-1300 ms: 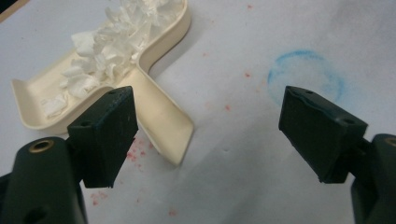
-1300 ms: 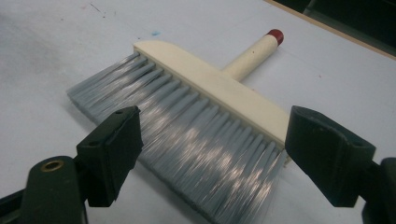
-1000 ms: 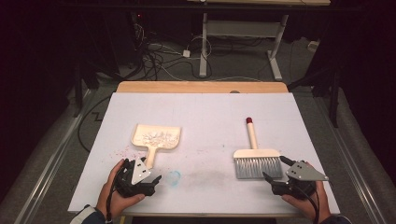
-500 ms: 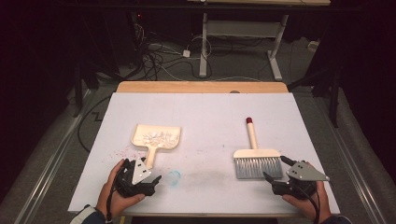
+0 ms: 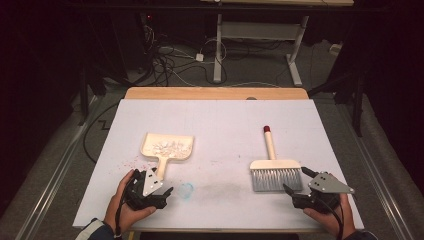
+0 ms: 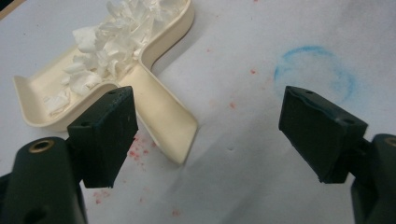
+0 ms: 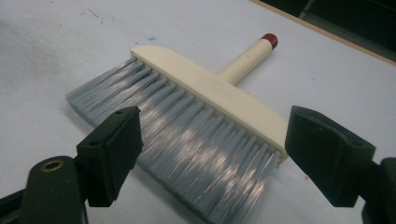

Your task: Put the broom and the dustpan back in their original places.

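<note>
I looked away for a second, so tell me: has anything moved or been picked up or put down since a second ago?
Nothing has visibly changed. The left gripper stays open by the dustpan handle, the right gripper stays open by the brush bristles, and both tools lie where they were on the table.

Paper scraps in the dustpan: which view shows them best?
Left gripper view: the paper scraps lie close up in the dustpan, single torn white pieces distinct. High view shows them as a small pale patch. Right gripper view looks at the brush.
</note>
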